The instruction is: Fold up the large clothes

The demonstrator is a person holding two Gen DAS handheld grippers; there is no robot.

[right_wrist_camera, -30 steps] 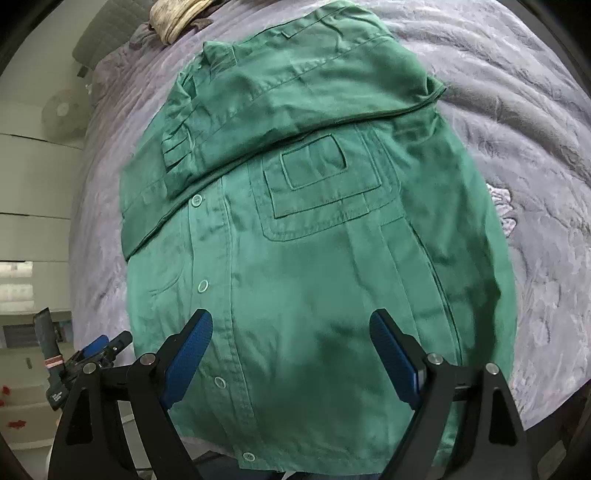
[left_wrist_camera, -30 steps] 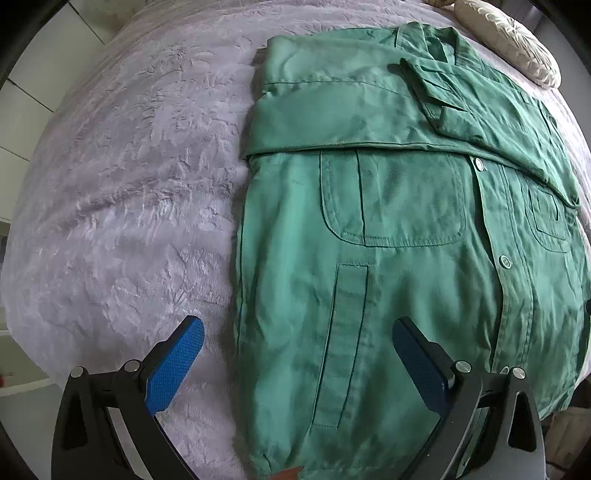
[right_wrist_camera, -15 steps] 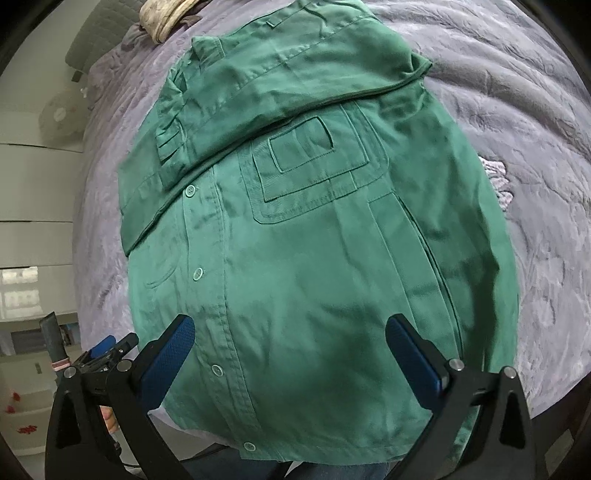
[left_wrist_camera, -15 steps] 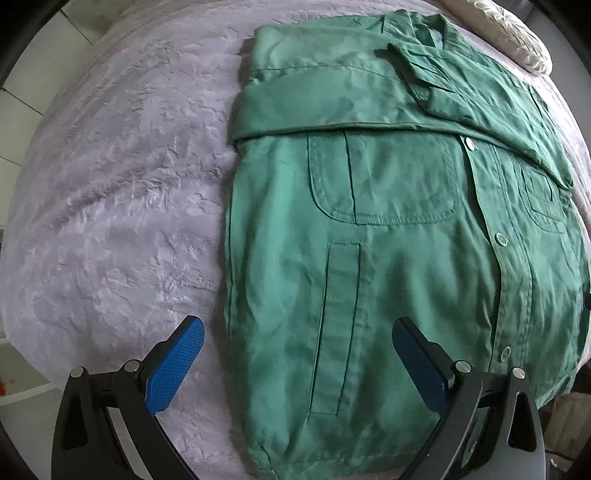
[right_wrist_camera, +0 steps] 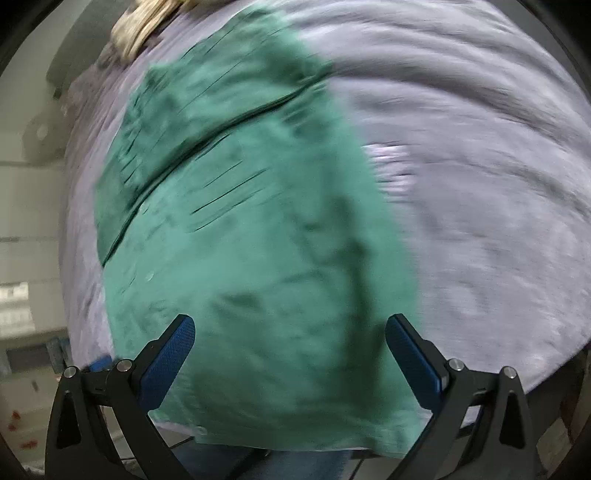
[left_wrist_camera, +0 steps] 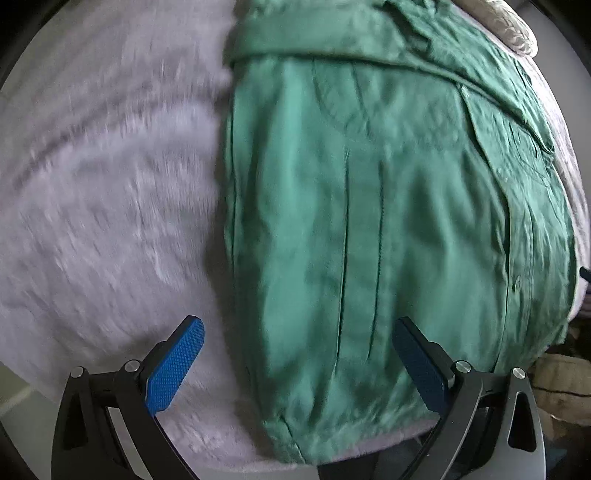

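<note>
Shirt (left_wrist_camera: pixel 369 221): green woven cloth, lay flat and front-up on the bed (left_wrist_camera: pixel 103 206); sleeves folded across the chest; long stitched seams ran down the body; small round buttons showed along the placket at its right edge.
Bed: covered in pale lilac fabric with a crinkled, raised texture; detail smeared by motion blur.
Left gripper (left_wrist_camera: pixel 295 362): fingers spread wide, holding nothing; blue knurled pads (left_wrist_camera: pixel 175 369) on black arms; poised over the shirt's left hem corner.
Right gripper (right_wrist_camera: pixel 290 358): fingers equally wide apart, empty; poised over the hem's right side.
Pillow (left_wrist_camera: pixel 517 33): cream, patterned, beyond the collar.
Blur: heavy in the right view.
</note>
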